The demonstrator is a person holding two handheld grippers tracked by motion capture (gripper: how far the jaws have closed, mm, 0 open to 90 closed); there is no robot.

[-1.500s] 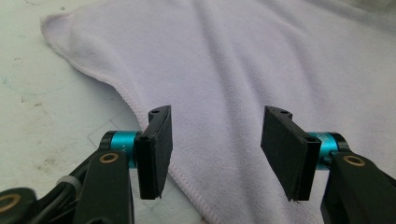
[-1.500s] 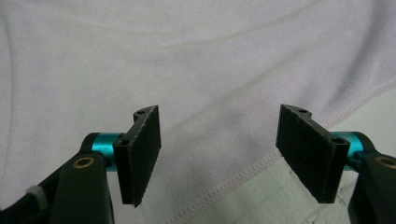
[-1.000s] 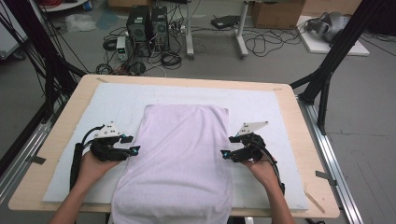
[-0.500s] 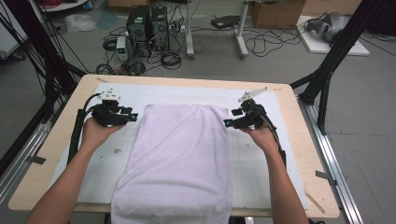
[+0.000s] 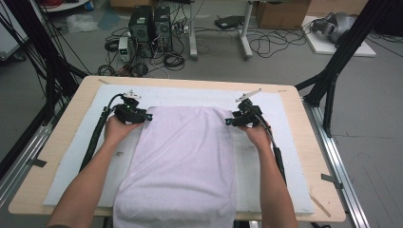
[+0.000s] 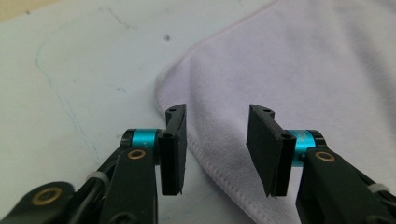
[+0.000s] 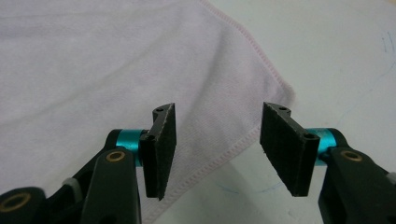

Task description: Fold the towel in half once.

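A pale lilac towel point(image 5: 183, 161) lies flat on the white mat point(image 5: 297, 161), its near end hanging over the table's front edge. My left gripper point(image 5: 148, 117) is at the towel's far left corner. In the left gripper view the left gripper point(image 6: 217, 149) is open, its jaws having just been closing, and the towel's hem point(image 6: 219, 163) runs below the gap without being pinched. My right gripper point(image 5: 228, 121) is at the far right corner. The right gripper point(image 7: 217, 149) is open too, its jaws just closing, and they straddle the towel's stitched edge point(image 7: 219, 156).
The mat covers most of a wooden table point(image 5: 62, 142). Black frame posts point(image 5: 332, 71) stand at both far corners. Computers and cables point(image 5: 152, 28) sit on the floor beyond the far edge. Bare mat lies on both sides of the towel.
Both hands have slid away from the person along the towel's side edges, from its middle to its far corners. Both pairs of jaws stand narrower than before.
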